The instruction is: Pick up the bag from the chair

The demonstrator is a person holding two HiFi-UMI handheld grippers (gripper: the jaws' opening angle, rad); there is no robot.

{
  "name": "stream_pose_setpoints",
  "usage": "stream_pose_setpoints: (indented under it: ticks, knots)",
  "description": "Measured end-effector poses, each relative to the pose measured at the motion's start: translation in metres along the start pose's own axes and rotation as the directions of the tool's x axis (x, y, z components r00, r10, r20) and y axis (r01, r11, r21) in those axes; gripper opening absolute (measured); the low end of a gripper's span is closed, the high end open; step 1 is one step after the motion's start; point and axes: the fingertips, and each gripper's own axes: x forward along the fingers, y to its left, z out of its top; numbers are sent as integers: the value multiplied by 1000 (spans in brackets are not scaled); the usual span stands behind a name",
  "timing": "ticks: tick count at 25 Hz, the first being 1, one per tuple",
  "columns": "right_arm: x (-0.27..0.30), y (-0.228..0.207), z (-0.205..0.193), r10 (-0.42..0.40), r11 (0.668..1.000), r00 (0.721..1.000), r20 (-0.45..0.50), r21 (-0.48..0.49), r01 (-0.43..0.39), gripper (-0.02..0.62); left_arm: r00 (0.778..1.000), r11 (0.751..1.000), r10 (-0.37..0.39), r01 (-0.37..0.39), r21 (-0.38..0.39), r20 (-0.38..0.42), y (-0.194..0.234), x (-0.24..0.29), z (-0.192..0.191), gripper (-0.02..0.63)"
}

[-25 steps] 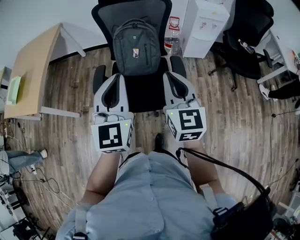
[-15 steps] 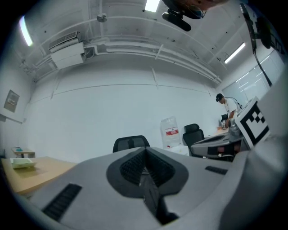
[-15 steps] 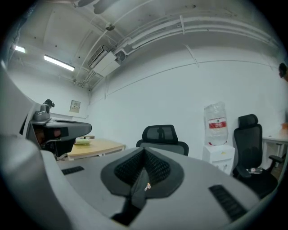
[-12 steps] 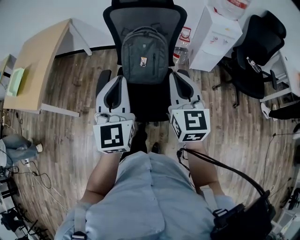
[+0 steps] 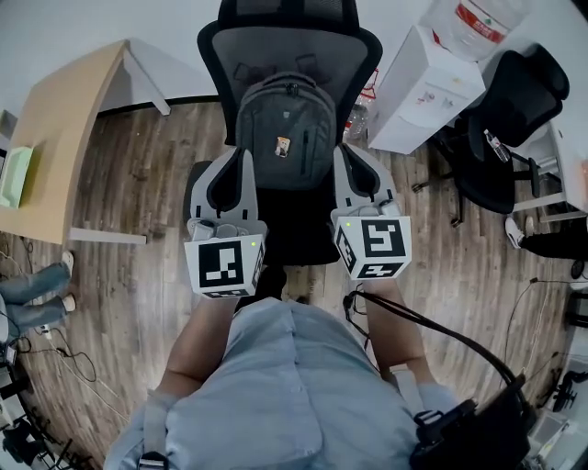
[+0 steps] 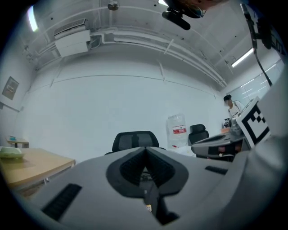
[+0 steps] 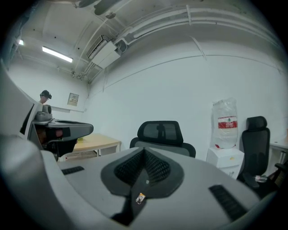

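Indoors, plank floor (image 5: 138, 184); grey bag (image 5: 285, 138) on black chair (image 5: 294, 229); left claw (image 5: 243, 154) and right claw (image 5: 344, 152) clenched, apparently empty.

Bag (image 5: 287, 133): dark grey, small orange tag on the front. Chair (image 5: 266, 50): black, mesh back. Left gripper (image 5: 242, 158) and right gripper (image 5: 343, 154): light grey shells, black pads (cubes white with black square markers). Floor (image 5: 147, 174): grey-brown wood planks. Desk (image 5: 64, 138), far left: pale tan. Dispenser (image 5: 418, 101), far right: white; bottle (image 5: 478, 18) label red. Shirt (image 5: 276, 386): light blue.
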Motion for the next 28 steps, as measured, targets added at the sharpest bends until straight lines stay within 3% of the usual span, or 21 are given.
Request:
stream_pose_setpoints:
  ticks: [8,14,19,24,28]
  knots:
    - [78,-3,26,-41,999,999,8,-36,41,2,999,998,-29,31,-49,39,60,65,0,3]
    - [101,-24,41,-69,997,997,23,-34,70,1,997,997,-59,61,-42,54,68,104,9,3]
    - [119,-44,23,-53,999,999,-12,-7,53,2,997,996,-79,79,-28,7,60,132,-7,3]
    - [134,-58,0,28,1000,999,-34,2,-28,2,994,994,-109,110,5,-17,46,152,-34,3]
    - [146,-69,-43,39,999,995,-93,30,-36,2,991,995,-100,100,-5,-85,42,161,-74,3]
